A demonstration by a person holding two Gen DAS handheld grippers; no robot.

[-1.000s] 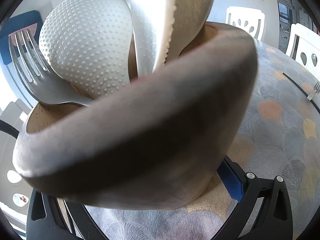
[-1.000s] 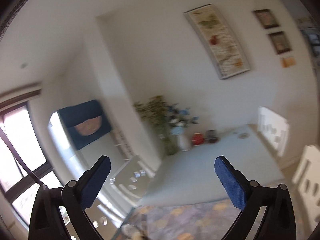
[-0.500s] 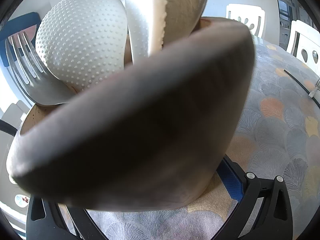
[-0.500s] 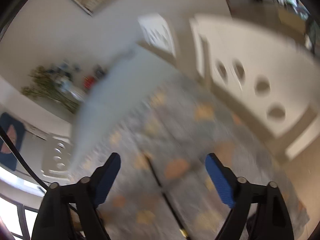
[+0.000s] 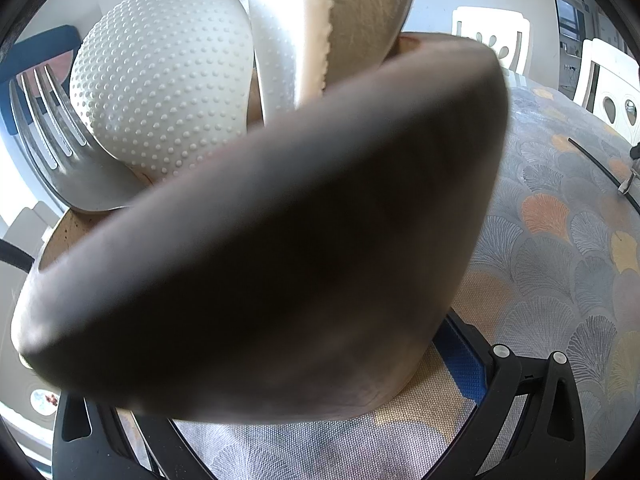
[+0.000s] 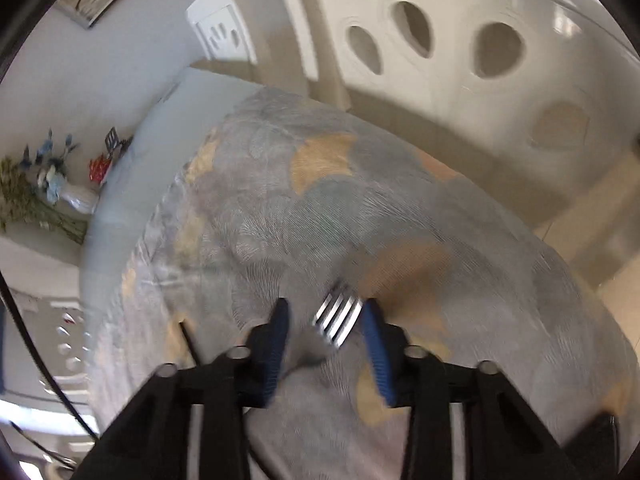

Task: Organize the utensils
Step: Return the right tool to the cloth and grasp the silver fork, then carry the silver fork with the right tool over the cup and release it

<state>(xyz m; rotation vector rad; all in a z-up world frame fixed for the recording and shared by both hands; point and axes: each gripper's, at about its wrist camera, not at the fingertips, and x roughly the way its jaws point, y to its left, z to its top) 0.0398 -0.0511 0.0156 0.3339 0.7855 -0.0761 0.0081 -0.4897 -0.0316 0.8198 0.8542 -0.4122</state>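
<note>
The left wrist view is filled by a rounded beige ceramic utensil holder (image 5: 260, 264), clamped between the left gripper's (image 5: 288, 412) blue pads. It holds a steel fork (image 5: 56, 136) at 10 o'clock, a dotted white spoon (image 5: 160, 76) and cream utensils at 12.

Only the right wrist view shows the right gripper (image 6: 324, 320), its jaws just narrowed around the tines of a second silver fork (image 6: 338, 320) lying on the fan-patterned grey tablecloth (image 6: 280, 208). Blur hides whether the pads touch it.
</note>
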